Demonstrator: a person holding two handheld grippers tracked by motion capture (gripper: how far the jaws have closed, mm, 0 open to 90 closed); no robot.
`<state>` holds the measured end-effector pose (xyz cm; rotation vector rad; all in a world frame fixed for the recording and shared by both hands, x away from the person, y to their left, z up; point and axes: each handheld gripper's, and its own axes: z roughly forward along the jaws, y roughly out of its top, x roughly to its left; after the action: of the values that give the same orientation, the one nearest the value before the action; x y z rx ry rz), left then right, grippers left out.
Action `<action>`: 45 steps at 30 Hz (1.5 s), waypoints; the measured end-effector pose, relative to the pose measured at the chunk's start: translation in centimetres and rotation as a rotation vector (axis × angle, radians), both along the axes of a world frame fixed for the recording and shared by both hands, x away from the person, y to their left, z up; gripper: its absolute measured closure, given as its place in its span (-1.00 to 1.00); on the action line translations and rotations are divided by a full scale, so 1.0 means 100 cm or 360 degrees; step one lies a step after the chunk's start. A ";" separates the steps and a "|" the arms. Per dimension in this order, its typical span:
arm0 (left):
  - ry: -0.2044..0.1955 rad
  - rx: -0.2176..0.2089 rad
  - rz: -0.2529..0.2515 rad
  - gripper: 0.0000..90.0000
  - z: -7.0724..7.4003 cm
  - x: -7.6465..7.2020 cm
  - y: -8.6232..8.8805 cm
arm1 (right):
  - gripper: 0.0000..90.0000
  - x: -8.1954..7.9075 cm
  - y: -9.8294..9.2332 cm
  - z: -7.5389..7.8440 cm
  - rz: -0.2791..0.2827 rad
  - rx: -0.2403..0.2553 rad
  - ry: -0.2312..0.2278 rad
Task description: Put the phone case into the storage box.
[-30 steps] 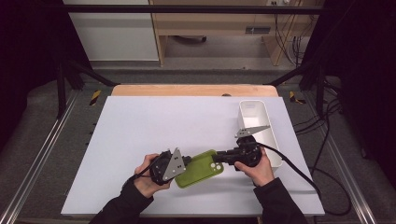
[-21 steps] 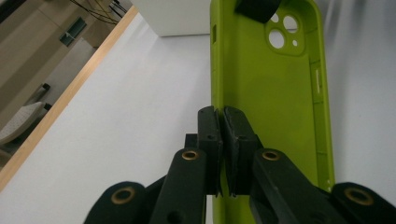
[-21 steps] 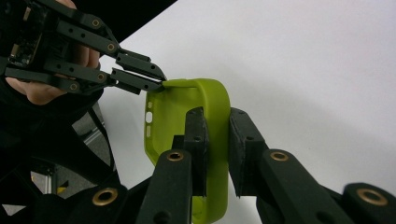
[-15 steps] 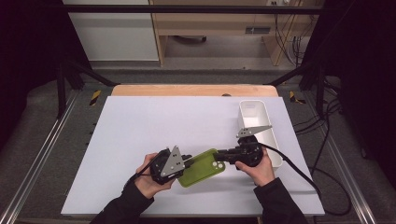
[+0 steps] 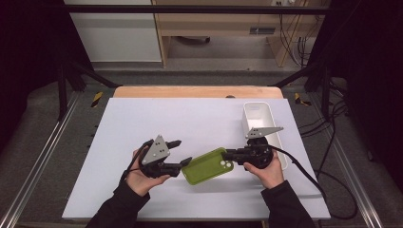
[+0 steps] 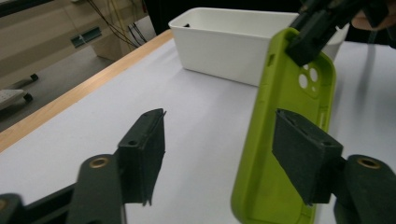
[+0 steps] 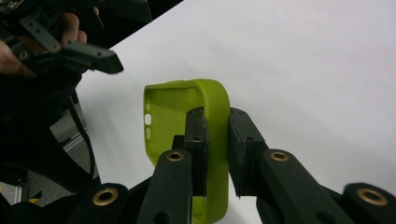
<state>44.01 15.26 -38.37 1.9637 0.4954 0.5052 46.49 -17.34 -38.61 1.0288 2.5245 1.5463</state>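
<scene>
phone case: lime green (image 5: 205, 166), held up off my white tabletop (image 5: 142, 118), near the front edge, between my two hands
long axis: runs roughly left-right across the tabletop in the high view, tilted a bit, right end farther from me
which way it points: camera-hole end goes toward my right gripper, plain end toward my left one
which side up: the hollow inside shows in the right gripper view (image 7: 187, 112), the camera holes show in the left gripper view (image 6: 299, 126)
right gripper (image 5: 233, 154): my fingers (image 7: 198, 140) are squeezed on the case's rim at the camera-hole end, one inside the shell and one outside
left gripper (image 5: 178, 154): my fingers (image 6: 142, 151) are spread wide; one pad sits right against the case's plain end, can't tell if it's really touching, the other is well off it
bin: white (image 5: 259, 116), on the tabletop at my right, just behind my right hand (image 5: 268, 173)
left hand (image 5: 140, 175): wrapped round the gripper body, low left of the case
</scene>
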 end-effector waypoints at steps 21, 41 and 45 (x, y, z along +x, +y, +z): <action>0.0140 -0.0212 0.0207 -0.86 -0.009 0.020 0.050 | 0.76 -0.007 -0.020 0.016 -0.0049 -0.0011 -0.0158; 0.0196 -0.0266 0.0331 -0.92 -0.036 0.015 0.099 | 0.76 -0.016 -0.043 0.038 -0.0135 -0.0007 -0.0312; 0.0206 -0.0267 0.0352 -0.92 -0.041 0.012 0.109 | 0.76 -0.018 -0.048 0.044 -0.0158 -0.0011 -0.0350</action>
<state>45.23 26.16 -42.51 1.7967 0.8173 0.4603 44.72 -22.18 -34.20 0.9118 2.2962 1.5303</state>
